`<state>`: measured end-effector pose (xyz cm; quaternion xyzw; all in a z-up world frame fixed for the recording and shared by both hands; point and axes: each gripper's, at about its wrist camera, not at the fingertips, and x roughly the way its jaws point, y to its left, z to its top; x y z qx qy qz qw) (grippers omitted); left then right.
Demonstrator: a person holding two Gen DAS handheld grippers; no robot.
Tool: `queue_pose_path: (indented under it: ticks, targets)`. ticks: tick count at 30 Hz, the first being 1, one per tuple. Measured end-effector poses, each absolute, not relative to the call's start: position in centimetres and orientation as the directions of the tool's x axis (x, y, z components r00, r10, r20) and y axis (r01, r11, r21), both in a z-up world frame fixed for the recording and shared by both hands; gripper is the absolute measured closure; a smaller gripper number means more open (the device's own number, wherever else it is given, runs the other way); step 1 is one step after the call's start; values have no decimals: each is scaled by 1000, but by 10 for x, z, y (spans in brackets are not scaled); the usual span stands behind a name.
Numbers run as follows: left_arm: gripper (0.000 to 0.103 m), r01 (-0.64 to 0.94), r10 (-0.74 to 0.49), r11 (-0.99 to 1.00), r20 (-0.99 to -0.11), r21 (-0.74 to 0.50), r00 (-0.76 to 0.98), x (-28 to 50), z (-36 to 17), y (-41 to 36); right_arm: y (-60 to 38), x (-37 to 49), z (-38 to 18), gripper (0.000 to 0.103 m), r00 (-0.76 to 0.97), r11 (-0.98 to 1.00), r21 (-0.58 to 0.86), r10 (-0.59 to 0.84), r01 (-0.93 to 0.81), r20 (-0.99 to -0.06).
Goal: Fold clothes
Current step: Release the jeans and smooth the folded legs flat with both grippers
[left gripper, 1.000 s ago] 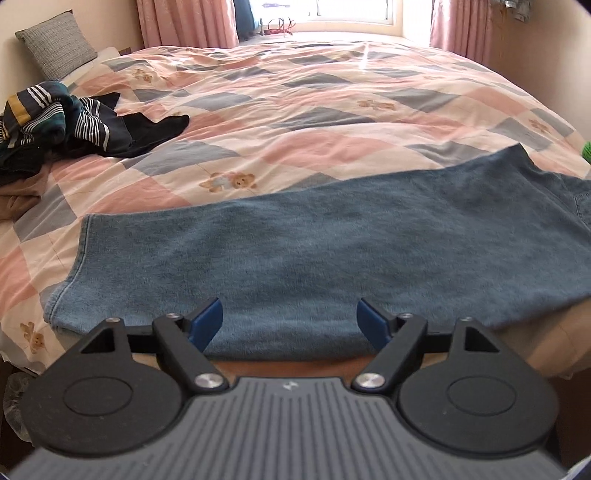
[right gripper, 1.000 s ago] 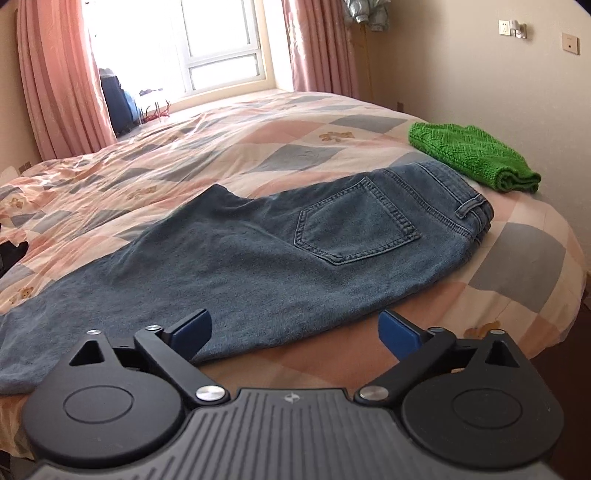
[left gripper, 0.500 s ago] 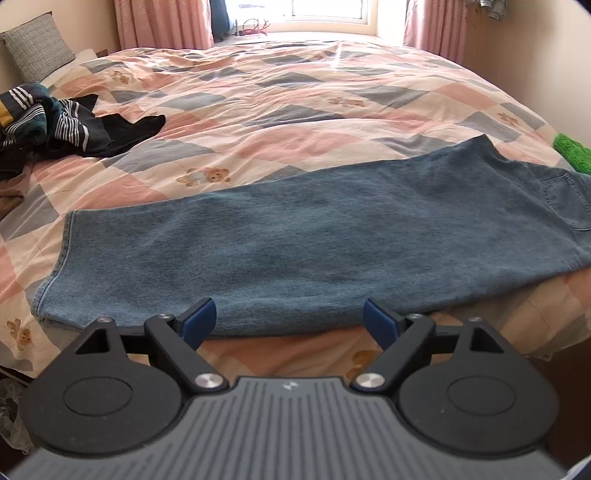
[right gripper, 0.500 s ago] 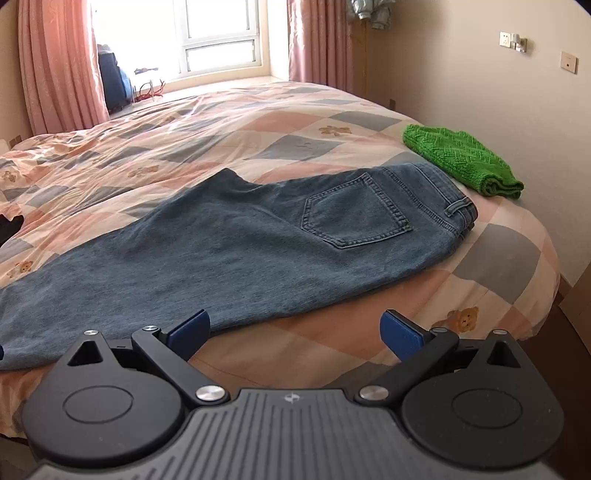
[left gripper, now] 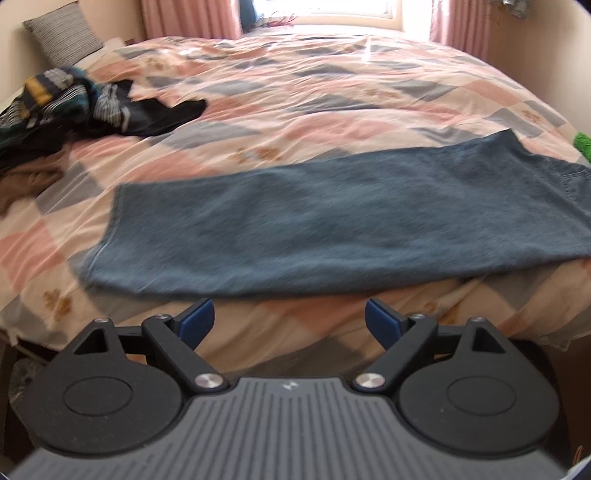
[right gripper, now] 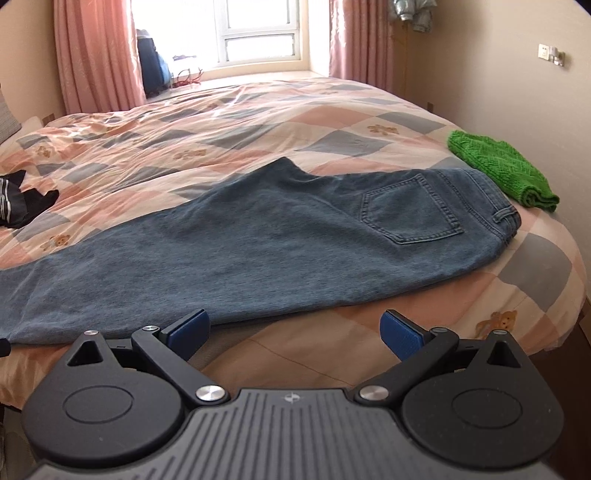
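Blue jeans [left gripper: 314, 225] lie flat along the near edge of the bed, folded lengthwise, hem at the left and waistband with back pocket at the right [right gripper: 413, 210]. My left gripper [left gripper: 291, 321] is open and empty, held off the bed edge in front of the leg part. My right gripper [right gripper: 295, 330] is open and empty, just short of the jeans' near edge around the thigh.
A folded green knit [right gripper: 498, 170] lies at the bed's right edge beyond the waistband. A heap of dark striped clothes [left gripper: 66, 103] sits at the far left near a grey pillow [left gripper: 62, 33]. The checked quilt [left gripper: 295, 96] covers the bed.
Both grippers have drawn back from the jeans and risen a little. The left view has swung so the hem sits further right. Both grippers stay open.
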<state>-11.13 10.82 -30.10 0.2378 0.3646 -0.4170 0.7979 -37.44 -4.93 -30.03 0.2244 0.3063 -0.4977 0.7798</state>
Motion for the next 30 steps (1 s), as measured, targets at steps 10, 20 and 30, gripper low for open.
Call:
queue_pose_path:
  ticks: [10, 20, 30]
  targets:
    - [16, 786, -437, 612, -790, 89, 430, -85, -303, 144, -40, -341, -304, 2, 373, 483, 51, -601, 874, -707]
    - [15, 742, -393, 668, -821, 54, 414, -56, -321, 150, -39, -322, -317, 2, 383, 518, 51, -559, 854, -736]
    - [15, 729, -377, 684, -840, 32, 390, -41, -338, 142, -49, -304, -322, 2, 389, 536, 51, -540, 843, -747]
